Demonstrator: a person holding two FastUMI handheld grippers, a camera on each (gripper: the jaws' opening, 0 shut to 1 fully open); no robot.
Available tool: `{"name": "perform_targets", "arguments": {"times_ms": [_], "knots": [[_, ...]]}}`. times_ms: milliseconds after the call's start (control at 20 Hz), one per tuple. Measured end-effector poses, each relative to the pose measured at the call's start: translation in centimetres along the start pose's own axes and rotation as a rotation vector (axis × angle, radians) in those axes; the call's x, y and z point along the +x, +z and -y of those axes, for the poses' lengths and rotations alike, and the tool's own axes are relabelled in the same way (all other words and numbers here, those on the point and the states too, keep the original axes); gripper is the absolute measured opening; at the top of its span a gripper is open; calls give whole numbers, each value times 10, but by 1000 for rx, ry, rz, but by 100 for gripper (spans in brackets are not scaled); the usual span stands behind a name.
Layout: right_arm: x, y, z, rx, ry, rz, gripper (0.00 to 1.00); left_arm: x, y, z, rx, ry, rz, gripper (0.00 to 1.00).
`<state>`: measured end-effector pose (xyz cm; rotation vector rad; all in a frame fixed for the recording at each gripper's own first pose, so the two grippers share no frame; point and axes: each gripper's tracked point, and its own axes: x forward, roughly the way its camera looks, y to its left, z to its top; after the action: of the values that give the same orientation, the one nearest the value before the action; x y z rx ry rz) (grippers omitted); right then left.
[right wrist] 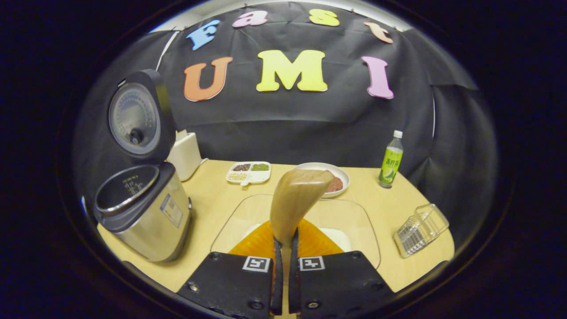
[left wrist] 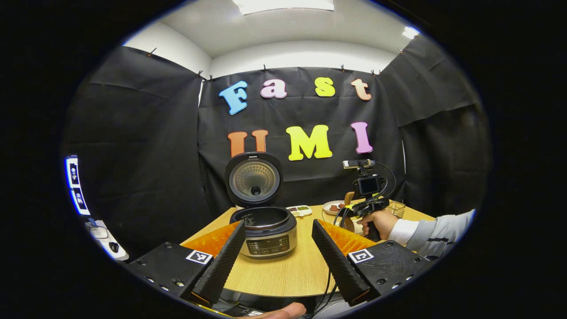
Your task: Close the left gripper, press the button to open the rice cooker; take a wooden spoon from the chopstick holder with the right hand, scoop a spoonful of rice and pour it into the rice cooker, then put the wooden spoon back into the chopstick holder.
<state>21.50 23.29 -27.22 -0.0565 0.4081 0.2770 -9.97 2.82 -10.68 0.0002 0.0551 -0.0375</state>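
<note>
The rice cooker (left wrist: 266,230) stands open on the wooden table, its lid (left wrist: 254,179) upright; in the right gripper view the cooker (right wrist: 141,212) is at the left with its inner pot bare. My left gripper (left wrist: 279,259) hangs open in front of the cooker, holding nothing. My right gripper (right wrist: 283,243) is shut on the handle of the wooden spoon (right wrist: 297,199), whose bowl points up and forward over a clear glass dish (right wrist: 359,212) holding white rice (right wrist: 336,237). Whether the spoon carries rice is hidden. The clear chopstick holder (right wrist: 420,230) sits at the right.
A green bottle (right wrist: 390,160), a plate (right wrist: 341,175) of reddish food, a divided dish (right wrist: 249,172) and a white box (right wrist: 186,155) line the back of the table. A hand (left wrist: 381,221) in a grey sleeve holds the right gripper (left wrist: 367,206).
</note>
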Motion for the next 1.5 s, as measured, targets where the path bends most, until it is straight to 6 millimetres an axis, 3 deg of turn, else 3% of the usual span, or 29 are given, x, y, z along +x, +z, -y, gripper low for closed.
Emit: {"name": "perform_targets", "arguments": {"times_ms": [600,1000,1500], "knots": [[13,-5,46,662,126,-83,11,-1,-4,-14,-17,33,-15,96],[-1,20,49,955,246,-27,11,-3,-4,-10,7,29,-20,96],[-24,48,43,1232,357,0,10,-8,-9,-24,5,48,-21,96]]}}
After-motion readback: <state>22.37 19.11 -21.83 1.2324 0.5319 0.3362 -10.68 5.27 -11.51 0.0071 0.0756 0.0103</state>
